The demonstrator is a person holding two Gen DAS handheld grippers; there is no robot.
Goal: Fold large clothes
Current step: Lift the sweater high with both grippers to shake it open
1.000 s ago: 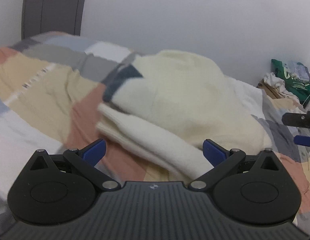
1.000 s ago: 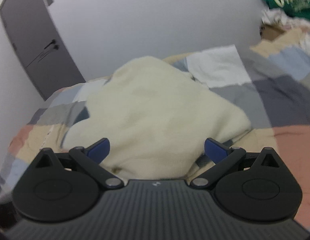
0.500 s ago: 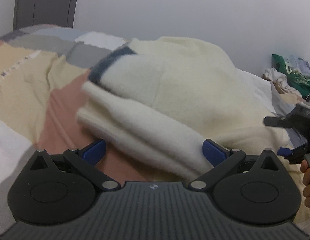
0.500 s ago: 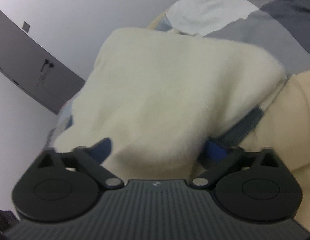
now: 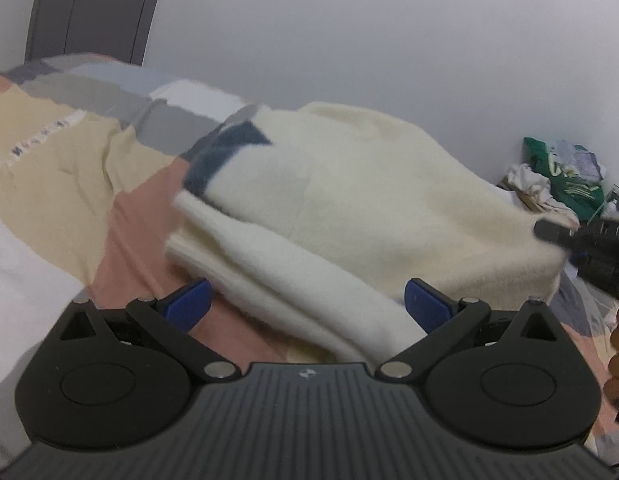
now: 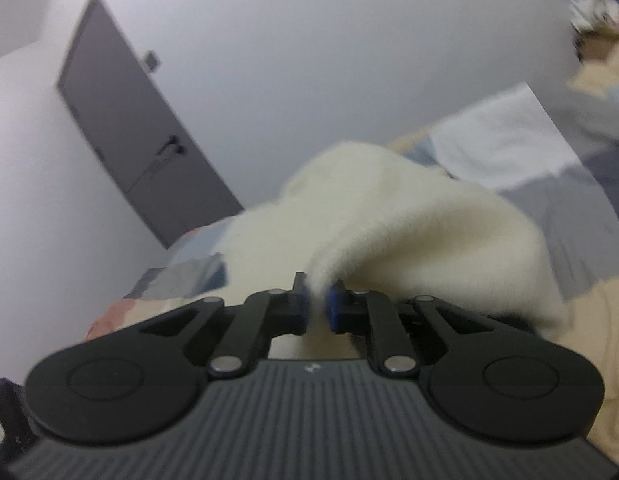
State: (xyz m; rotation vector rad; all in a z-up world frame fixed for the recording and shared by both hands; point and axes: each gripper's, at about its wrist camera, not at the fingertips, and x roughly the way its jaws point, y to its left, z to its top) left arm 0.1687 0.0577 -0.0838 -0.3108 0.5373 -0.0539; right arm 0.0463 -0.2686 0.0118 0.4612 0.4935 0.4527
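A cream fleece sweater lies bunched on a patchwork bedspread, with one sleeve stretched toward me. My left gripper is open, its blue pads either side of the sleeve's end and just above it. My right gripper is shut on a fold of the sweater and lifts its edge. In the left wrist view the right gripper's black body sits at the sweater's right edge.
A grey door stands behind the bed's far left; it also shows in the right wrist view. A heap of clothes with a green bag lies at the far right. A white wall backs the bed.
My right gripper moved onto the sweater's edge, closed on it and raised it. My left gripper stayed open over the sleeve with slight camera shifts.
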